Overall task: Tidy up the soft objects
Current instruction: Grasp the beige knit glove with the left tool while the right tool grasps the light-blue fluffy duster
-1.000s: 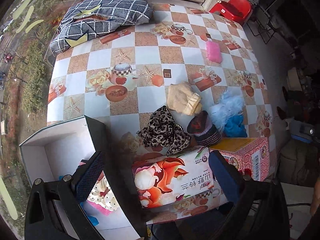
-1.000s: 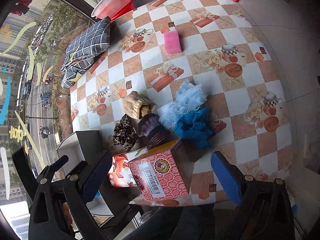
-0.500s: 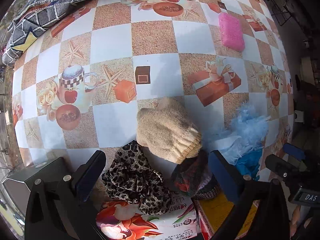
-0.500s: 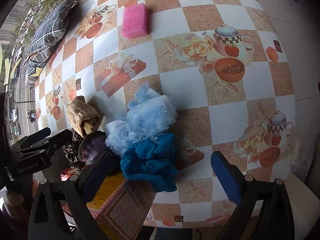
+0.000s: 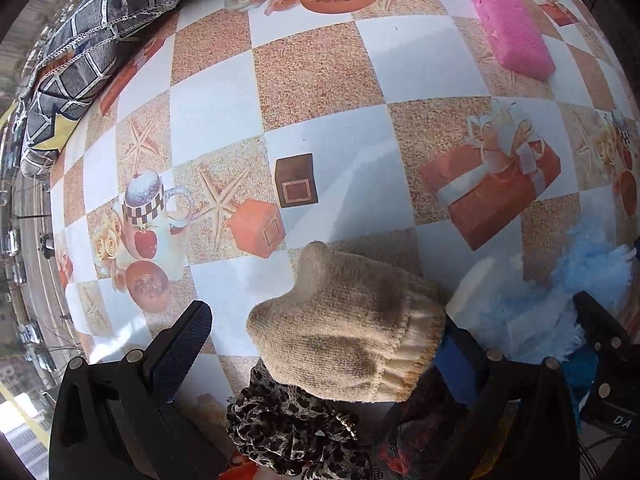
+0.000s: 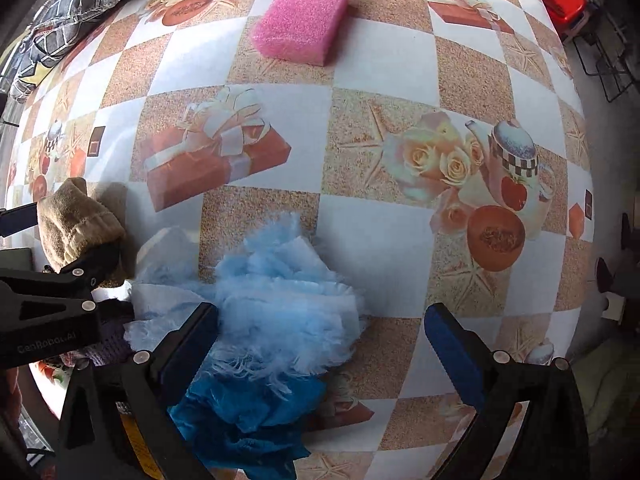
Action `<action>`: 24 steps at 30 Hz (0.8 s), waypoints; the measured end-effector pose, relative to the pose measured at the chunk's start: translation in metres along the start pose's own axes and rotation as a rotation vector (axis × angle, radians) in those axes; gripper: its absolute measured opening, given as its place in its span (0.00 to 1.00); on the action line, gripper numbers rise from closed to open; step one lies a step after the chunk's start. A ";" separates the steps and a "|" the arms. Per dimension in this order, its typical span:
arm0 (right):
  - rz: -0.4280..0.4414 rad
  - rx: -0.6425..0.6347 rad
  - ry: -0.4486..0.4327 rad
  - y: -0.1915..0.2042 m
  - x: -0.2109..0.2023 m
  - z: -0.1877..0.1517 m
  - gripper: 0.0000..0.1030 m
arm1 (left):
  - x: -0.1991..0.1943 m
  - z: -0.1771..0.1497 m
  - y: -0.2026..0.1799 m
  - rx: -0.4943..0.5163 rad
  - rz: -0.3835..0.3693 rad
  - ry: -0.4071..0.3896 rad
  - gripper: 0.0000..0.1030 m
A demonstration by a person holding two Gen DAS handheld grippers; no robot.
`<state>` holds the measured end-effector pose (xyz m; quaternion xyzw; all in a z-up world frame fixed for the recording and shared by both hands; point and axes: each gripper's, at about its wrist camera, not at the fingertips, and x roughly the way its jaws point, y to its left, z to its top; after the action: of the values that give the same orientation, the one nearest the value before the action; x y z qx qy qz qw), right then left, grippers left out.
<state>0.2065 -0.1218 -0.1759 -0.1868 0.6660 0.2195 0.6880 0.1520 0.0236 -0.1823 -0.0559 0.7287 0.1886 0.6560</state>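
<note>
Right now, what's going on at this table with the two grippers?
A person is sorting soft items on a patterned table. The left gripper is open, its fingers on either side of a tan knit glove that lies by a leopard-print scrunchie. The right gripper is open too, straddling a light blue fluffy pile. Nothing is gripped yet. A pink sponge sits farther off, untouched.

The beige glove point(image 5: 344, 336) is a matt, nubbly knit with a ribbed cuff. Below it, the leopard-print cloth point(image 5: 296, 436) looks thin and crumpled. The pink sponge point(image 6: 304, 20) is porous, rough foam. The pale blue fluff point(image 6: 280, 300) is wispy and frayed, perhaps mesh; the darker blue cloth point(image 6: 248, 428) beneath is softly matt. The tablecloth point(image 6: 380, 248) is smooth, glossy, probably vinyl. The cushion point(image 5: 92, 48) is woven fabric with stitched lines.
</note>
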 end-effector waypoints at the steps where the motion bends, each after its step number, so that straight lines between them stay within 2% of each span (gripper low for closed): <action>1: -0.015 0.013 -0.005 -0.009 -0.001 0.001 0.99 | 0.001 0.003 0.003 -0.008 0.012 -0.010 1.00; 4: -0.057 0.087 0.009 -0.045 0.003 0.003 0.99 | 0.002 0.011 0.017 -0.046 0.009 -0.007 1.00; 6: -0.046 0.164 0.016 -0.071 0.001 0.001 0.99 | -0.004 0.013 0.023 -0.070 -0.017 -0.021 1.00; 9: 0.075 0.235 -0.021 -0.095 -0.013 -0.006 0.99 | -0.013 0.011 0.027 -0.086 -0.066 -0.038 1.00; 11: 0.129 0.207 -0.061 -0.092 -0.025 -0.010 0.99 | -0.013 0.009 0.027 -0.091 -0.078 -0.031 1.00; 14: 0.155 0.058 -0.088 -0.064 -0.034 -0.012 0.99 | -0.007 0.007 0.027 -0.104 -0.089 -0.008 1.00; 18: 0.057 -0.130 -0.056 -0.022 -0.016 -0.013 0.99 | 0.003 0.006 0.025 -0.125 -0.107 0.016 1.00; 20: 0.022 -0.145 -0.017 -0.014 -0.001 -0.011 0.99 | 0.010 0.009 0.023 -0.134 -0.114 0.031 1.00; 24: 0.039 -0.123 0.030 -0.013 0.017 -0.004 0.99 | 0.023 0.010 0.020 -0.163 -0.159 0.046 1.00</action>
<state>0.2107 -0.1339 -0.1930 -0.2189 0.6650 0.2705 0.6609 0.1520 0.0493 -0.2010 -0.1709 0.7189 0.1933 0.6454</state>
